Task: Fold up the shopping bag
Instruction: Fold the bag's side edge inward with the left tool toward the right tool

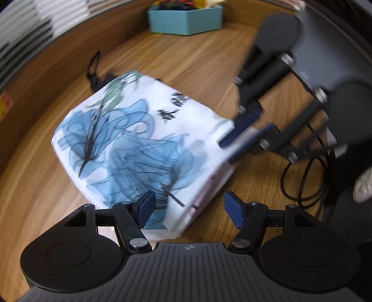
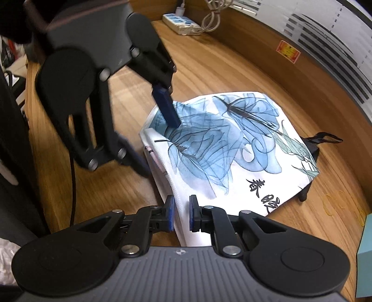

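Your white fabric shopping bag with blue flower print and black lettering (image 1: 130,144) lies partly folded on the wooden tabletop (image 1: 197,62), at the centre of both views; its black handle (image 2: 325,139) trails out at the right of the right wrist view.

Your left gripper (image 1: 188,208) stands open, its blue pads (image 1: 146,205) either side of the bag's near corner and not pressing on it; that corner is unheld. Your right gripper (image 2: 181,216) is nearly closed on the bag's white folded edge, which runs up between its pads (image 2: 171,215); I judge it a pinch, though contact on both sides is not certain.

Risks from here, as judgement:
- With only 1 gripper holding, the fold may spring open or the layers slide askew if you pull;
- A thin pinch on several layers may drop the lower ones;
- The 2 grippers work close together and could collide;
- The loose handle could end up trapped in the fold.

Count: 1 bag; 2 grippers; 1 teal box (image 1: 186,19) at upper centre of the left wrist view; 1 white power strip (image 2: 180,23) at the top of the right wrist view; 1 red and yellow sticker (image 2: 288,51).
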A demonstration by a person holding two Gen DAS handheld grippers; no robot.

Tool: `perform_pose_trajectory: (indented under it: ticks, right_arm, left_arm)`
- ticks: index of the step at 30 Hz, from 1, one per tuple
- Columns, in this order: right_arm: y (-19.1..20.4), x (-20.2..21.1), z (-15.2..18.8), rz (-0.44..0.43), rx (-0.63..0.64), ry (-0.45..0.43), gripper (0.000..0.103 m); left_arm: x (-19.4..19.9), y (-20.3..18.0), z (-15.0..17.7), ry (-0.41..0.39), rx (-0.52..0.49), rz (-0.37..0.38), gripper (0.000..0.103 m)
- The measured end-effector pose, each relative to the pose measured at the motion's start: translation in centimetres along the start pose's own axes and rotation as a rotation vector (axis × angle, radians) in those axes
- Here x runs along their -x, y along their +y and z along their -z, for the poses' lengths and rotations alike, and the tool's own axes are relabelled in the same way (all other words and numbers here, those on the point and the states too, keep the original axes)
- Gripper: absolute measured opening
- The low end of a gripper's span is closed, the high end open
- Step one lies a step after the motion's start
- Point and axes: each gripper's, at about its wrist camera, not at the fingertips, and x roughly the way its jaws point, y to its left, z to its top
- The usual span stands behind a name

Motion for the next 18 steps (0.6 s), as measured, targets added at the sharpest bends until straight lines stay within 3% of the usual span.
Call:
perform_pose_trajectory:
  ticks: [14, 16, 17, 18]
  right_arm:
    - [-0.8, 2.2, 0.0, -0.009, -0.110, -0.037, 0.014]
    - [-0.7, 2.4, 0.1, -0.010, -0.114, -0.039, 0.014]
    - [-0.6, 2.6, 0.2, -0.012, -0.119, -0.041, 0.014]
    - [-0.6, 2.7, 0.3, -0.015, -0.124, -0.042, 0.014]
  left_arm:
    - [-2.2, -4.6, 0.9, -0.020, -0.268, -0.208, 0.068]
    - [-2.4, -4.8, 1.0, -0.033, -0.268, -0.231, 0.061]
    - [-2.4, -4.8, 1.1, -0.038, -0.272, -0.239, 0.048]
    - [-2.4, -4.9, 1.2, -0.042, -0.274, -0.243, 0.042]
